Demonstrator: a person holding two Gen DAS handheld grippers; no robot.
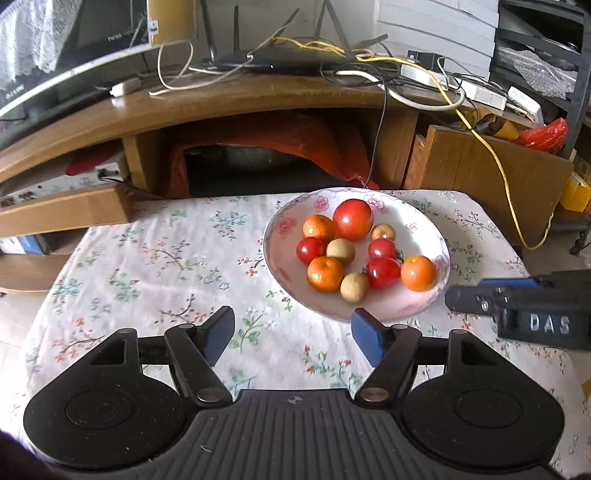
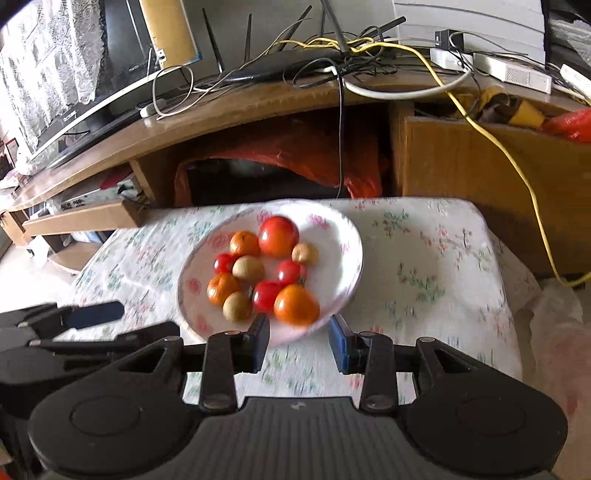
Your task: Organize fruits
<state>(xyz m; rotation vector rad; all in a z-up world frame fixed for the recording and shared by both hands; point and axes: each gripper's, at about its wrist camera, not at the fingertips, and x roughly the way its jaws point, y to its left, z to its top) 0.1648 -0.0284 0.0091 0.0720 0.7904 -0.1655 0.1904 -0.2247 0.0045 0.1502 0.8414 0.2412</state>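
Fruit lay in a flowered plate (image 1: 280,225) on a floral cloth (image 1: 155,258) covering the table. "DAS" was legible in white on the right tongs' (image 2: 300,338) black body where it entered the left view; fainter lettering on the screen (image 1: 103,26) behind could not be read. The count in the plate was one large tomato (image 1: 352,219), three small tomatoes (image 1: 311,249), three oranges (image 1: 325,273) and three tan round fruits (image 1: 340,251). The left tongs (image 1: 292,332) stood wide apart and held nothing, their blue pads over the cloth just short of the plate's near rim, the right pad at its edge. In the blurred right view, the right tongs were moderately spread and also held nothing, their tips at the near rim with the closest orange (image 2: 296,304) just ahead and between them. The plate sat towards the table's far side. Beyond it stood a wooden desk (image 1: 221,107) carrying a router (image 1: 280,59) and tangled cables, one of them yellow (image 1: 491,147).
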